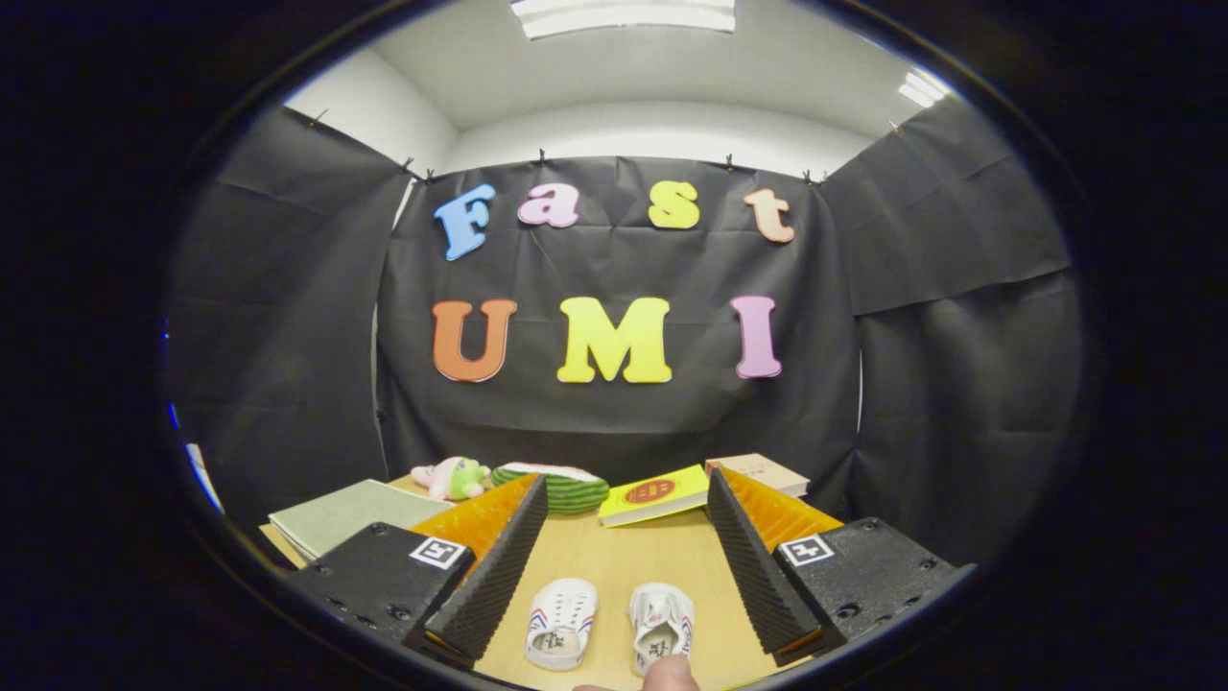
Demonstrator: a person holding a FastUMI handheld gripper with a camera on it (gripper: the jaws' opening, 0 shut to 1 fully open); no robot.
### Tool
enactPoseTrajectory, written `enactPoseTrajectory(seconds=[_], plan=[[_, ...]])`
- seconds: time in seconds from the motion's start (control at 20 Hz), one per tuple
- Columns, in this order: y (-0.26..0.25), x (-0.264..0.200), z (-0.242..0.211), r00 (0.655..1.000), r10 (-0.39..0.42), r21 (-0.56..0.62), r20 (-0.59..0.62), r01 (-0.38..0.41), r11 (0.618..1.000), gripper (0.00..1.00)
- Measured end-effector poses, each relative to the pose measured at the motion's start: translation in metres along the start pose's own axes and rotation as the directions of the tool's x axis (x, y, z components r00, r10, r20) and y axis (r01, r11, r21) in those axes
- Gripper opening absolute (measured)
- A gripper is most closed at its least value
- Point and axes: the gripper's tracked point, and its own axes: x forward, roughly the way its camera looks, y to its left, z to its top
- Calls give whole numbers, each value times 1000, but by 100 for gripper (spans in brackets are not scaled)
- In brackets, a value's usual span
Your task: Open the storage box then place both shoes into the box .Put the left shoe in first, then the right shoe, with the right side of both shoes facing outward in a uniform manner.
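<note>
While the tool (625,566) gapes wide, two white shoes (562,622) (662,624) lie between its fingers on the tabletop (624,557); two books (655,494) (761,471) sit beyond.

A: what's at the back of the table (614,566)?
B: plush toy (451,477), watermelon cushion (561,488), yellow book (654,495), tan book (763,472)
A: left side?
B: green folder (345,515), flat, near the toy
</note>
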Motion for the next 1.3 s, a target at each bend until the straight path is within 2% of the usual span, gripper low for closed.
enactPoseTrajectory(seconds=[0.45,0.65,0.75,0.85,1.0,1.1,1.3], plan=[[30,15,-14,989,120,37,-82,-117,992,100],[62,24,-20,960,247,82,-134,-237,968,100],[80,28,-23,932,323,85,-164,-313,946,100],[106,31,-32,882,425,111,-201,-411,905,100],[140,30,-59,773,575,227,-267,-529,817,100],[158,31,-81,695,650,339,-308,-558,757,100],[180,37,-127,552,741,509,-383,-543,668,100]])
